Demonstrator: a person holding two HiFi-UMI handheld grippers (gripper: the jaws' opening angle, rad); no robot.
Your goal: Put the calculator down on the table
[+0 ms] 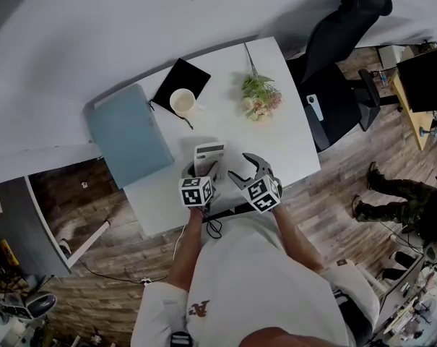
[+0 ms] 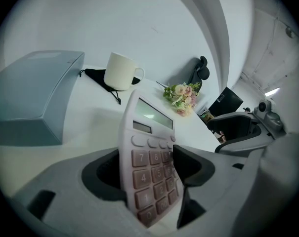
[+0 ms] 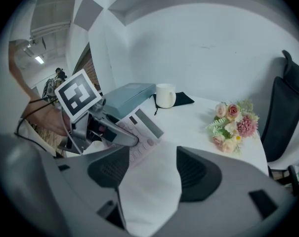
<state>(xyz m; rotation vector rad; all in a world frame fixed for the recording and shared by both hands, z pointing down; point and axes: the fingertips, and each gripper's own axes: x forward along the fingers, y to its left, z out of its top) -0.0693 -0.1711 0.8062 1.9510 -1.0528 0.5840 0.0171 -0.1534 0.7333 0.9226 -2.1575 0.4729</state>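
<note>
A pale pink calculator point(image 1: 209, 156) is on the white table point(image 1: 290, 143) near its front edge. In the left gripper view the calculator point(image 2: 149, 157) stands tilted between the two pads, keys facing the right pad, and the jaws are spread wider than its thickness. My left gripper point(image 2: 147, 174) is open around it. From the right gripper view, the calculator point(image 3: 142, 127) rests on the tabletop with one finger of the left gripper point(image 3: 114, 137) over it. My right gripper point(image 3: 151, 174) hovers open beside it, over bare table, with nothing between its jaws.
A blue-grey box point(image 1: 128, 134) lies at the table's left. A white mug point(image 1: 182, 102) sits on a black pouch point(image 1: 180, 78) at the back. A small bouquet point(image 1: 260, 96) lies at the back right. A black office chair point(image 1: 341, 56) stands right of the table.
</note>
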